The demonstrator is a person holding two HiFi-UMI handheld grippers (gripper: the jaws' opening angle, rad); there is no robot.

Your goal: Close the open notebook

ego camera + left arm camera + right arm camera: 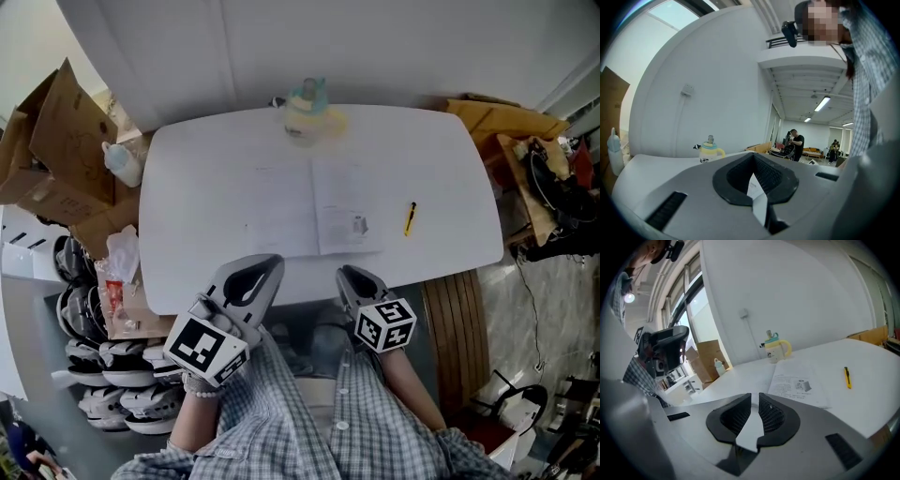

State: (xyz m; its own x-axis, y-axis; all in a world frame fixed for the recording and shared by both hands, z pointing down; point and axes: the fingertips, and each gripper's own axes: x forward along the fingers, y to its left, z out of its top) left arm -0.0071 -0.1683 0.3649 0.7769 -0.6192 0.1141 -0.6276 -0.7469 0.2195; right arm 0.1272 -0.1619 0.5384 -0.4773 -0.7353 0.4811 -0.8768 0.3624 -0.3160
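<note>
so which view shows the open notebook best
The head view: the notebook lies open on the table, both pages visible from above. The right gripper view shows it obliquely; the left gripper view, just a white sliver.

The open notebook [314, 220] lies mid-surface [187, 169]. Behind it, at the far edge, stands a lidded cup [305, 111]. A slim tool [410, 217] lies to its right, apart from it. The left gripper [270, 262] and right gripper [349, 273] sit side by side over the near edge, before the notebook. Cardboard boxes [56, 141] stand left of the surface.
</note>
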